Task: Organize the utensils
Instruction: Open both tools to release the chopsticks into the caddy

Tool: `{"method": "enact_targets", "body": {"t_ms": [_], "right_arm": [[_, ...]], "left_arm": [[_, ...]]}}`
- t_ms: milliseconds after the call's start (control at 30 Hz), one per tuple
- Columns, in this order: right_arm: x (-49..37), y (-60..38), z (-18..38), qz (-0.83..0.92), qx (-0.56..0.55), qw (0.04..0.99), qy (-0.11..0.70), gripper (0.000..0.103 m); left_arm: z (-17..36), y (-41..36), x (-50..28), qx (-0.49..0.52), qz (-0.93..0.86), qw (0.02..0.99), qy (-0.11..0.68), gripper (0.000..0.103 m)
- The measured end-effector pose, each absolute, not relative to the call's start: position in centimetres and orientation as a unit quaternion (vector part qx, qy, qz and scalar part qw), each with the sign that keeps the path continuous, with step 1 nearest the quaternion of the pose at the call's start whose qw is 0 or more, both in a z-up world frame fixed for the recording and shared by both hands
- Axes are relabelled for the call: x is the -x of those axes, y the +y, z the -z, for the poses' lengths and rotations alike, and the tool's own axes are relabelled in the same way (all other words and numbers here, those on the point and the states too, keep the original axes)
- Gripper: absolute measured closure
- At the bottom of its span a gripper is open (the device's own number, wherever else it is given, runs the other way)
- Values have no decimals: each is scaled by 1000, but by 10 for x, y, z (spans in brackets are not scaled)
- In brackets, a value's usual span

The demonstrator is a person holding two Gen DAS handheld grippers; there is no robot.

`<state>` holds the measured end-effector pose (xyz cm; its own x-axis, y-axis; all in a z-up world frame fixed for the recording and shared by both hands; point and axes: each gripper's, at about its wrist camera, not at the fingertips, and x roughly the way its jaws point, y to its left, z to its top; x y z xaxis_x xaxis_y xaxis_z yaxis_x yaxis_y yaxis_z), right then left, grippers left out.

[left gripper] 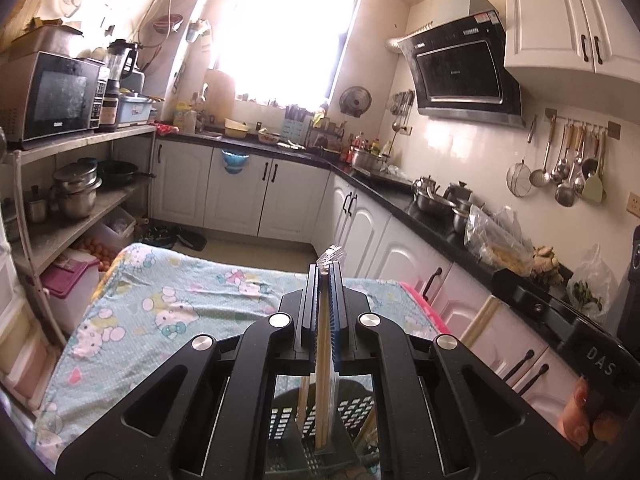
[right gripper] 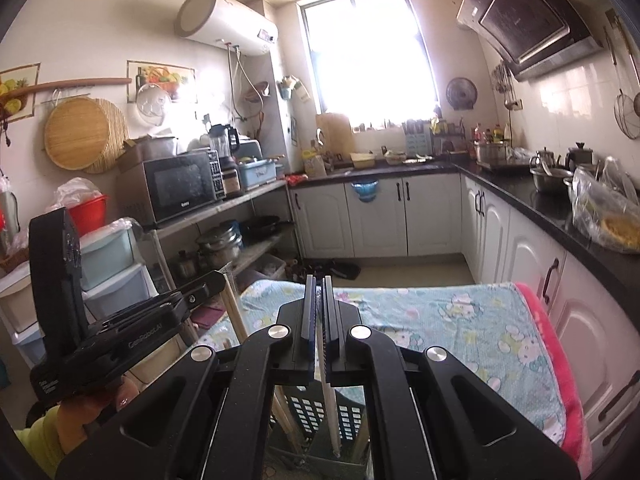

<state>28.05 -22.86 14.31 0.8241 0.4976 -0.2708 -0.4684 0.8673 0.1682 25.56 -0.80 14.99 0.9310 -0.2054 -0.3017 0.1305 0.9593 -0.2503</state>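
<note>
My left gripper point(left gripper: 326, 270) is shut on a pair of wooden chopsticks point(left gripper: 322, 380) in a clear wrapper. They hang down from the jaws over a dark perforated basket point(left gripper: 282, 420). My right gripper point(right gripper: 320, 280) is shut on a pale chopstick point(right gripper: 330, 408) whose lower end hangs over the same basket point(right gripper: 310, 412). More wooden sticks point(right gripper: 286, 416) lean inside the basket. In the right wrist view the left gripper point(right gripper: 218, 280) is at the left with its chopsticks point(right gripper: 236, 312). In the left wrist view the right gripper point(left gripper: 498, 284) shows at the right, a hand point(left gripper: 580, 412) behind it.
A table under a light blue cartoon-print cloth point(left gripper: 160, 300) with a pink edge point(right gripper: 560, 360) lies ahead of both grippers. White cabinets point(left gripper: 400, 256) under a black counter point(left gripper: 440, 228) run along the right. A shelf rack with a microwave point(left gripper: 52, 96) and pots stands on the left.
</note>
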Motion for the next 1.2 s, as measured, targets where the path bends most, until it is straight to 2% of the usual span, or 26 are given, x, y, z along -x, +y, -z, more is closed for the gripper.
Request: {"method": "enact_targets", "body": {"t_ms": [433, 833, 967, 1067, 1200], "right_arm": [[-300, -223, -101, -231, -44, 954, 187, 100], [-302, -215, -86, -222, -27, 955, 196, 98], [-298, -214, -84, -216, -14, 957, 194, 85], [-293, -212, -84, -208, -1, 959, 193, 84], [-285, -213, -84, -195, 12, 963, 186, 74]], "left_arm": [[-111, -18, -265, 106, 87, 970, 200, 101], [-96, -18, -266, 99, 87, 967, 218, 101], [-92, -18, -265, 97, 86, 966, 222, 101], [-90, -18, -263, 97, 84, 966, 226, 101], [-90, -15, -259, 91, 77, 967, 226, 99]]}}
